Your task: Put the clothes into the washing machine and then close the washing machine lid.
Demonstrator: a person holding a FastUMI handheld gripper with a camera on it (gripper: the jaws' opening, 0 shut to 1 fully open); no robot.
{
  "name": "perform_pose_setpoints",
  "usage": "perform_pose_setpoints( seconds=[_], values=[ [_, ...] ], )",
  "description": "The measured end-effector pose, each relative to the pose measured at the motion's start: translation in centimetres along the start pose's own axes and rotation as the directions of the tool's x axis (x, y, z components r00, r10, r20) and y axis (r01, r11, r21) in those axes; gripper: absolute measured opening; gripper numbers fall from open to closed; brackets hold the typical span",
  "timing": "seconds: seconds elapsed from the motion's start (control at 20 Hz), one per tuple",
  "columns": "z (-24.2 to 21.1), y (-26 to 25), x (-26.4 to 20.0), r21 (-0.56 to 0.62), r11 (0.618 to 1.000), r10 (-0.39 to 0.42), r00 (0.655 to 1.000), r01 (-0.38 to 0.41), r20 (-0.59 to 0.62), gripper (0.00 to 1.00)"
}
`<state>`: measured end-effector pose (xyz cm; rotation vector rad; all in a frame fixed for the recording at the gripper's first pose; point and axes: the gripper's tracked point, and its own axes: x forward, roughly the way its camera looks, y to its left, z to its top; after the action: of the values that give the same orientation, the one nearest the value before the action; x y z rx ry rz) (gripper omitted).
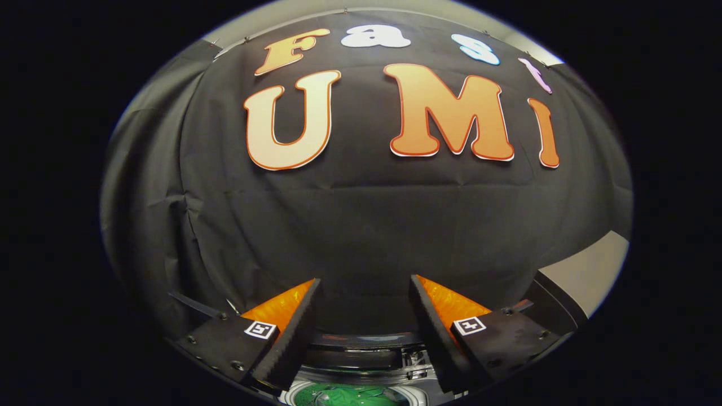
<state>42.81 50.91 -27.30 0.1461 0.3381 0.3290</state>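
Observation:
My gripper (pixel 365 282) is open, its two fingers spread wide with nothing between them, pointing at the black cloth wall. Below and between the fingers I see part of the washing machine (pixel 366 352), its dark rim and raised lid edge close under the gripper. Inside the round drum opening lies a green garment (pixel 344 395), partly cut off from sight.
The black cloth wall (pixel 361 214) stands straight ahead of the fingers. A pale grey surface (pixel 592 270) shows beyond the right finger, beside a dark edge.

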Motion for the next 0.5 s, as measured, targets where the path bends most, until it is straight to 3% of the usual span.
perform_pose_setpoints(
  seconds=[0.5],
  values=[
    [1.4, 0.2, -0.5, -0.019, 1.000, 0.019, 0.983, -0.016, 0.183, 0.98]
  ],
)
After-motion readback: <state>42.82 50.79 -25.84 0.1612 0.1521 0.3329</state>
